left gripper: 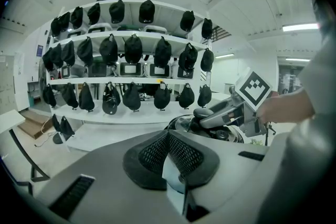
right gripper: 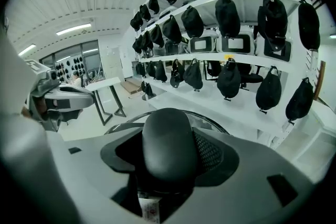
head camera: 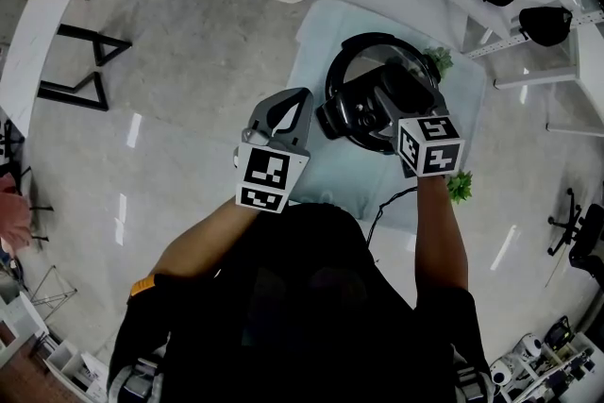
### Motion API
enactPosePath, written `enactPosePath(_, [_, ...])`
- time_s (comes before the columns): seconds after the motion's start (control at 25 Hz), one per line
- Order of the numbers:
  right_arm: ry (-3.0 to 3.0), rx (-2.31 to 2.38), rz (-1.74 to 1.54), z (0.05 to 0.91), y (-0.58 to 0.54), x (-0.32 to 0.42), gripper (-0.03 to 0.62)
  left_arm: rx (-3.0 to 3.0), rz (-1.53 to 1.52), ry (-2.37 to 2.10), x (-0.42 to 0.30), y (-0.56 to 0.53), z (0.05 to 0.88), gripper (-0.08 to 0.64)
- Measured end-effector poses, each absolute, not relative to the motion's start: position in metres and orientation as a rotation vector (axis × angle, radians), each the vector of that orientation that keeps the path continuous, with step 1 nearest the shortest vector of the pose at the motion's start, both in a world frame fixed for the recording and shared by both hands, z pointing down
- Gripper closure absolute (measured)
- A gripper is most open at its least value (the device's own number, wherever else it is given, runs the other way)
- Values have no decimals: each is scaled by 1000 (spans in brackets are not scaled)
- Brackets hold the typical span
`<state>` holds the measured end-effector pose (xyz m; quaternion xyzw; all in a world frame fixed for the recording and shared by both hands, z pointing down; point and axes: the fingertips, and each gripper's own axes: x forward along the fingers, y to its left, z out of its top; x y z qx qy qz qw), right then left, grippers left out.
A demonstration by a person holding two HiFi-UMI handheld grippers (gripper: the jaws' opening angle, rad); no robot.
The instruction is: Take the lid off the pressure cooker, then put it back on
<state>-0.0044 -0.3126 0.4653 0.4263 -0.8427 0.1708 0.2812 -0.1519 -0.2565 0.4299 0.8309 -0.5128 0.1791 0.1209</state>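
On the cloth-covered desk: one pressure cooker, round, dark. One lid over it; impossible to tell whether seated or just raised. Two grippers in play. Right gripper: reaches over the middle of the lid, jaws closed round the one black lid handle, rounded end poking out between them in the right gripper view. Left gripper: hangs just beside the cooker on its left, not touching it, jaws pressed together, mesh pads meeting, nothing between them. Two small green plants on the desk: one at the cooker's far right edge, one nearer, by the right forearm. Beyond the desk, three white shelf tiers hung with many black caps.
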Motion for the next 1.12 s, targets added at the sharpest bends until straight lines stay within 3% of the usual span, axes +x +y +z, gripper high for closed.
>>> enactPosePath(1.12, [-2292, 1118, 256, 462, -312, -5, 295, 2483, 510, -1429, -141, -243, 428, 552])
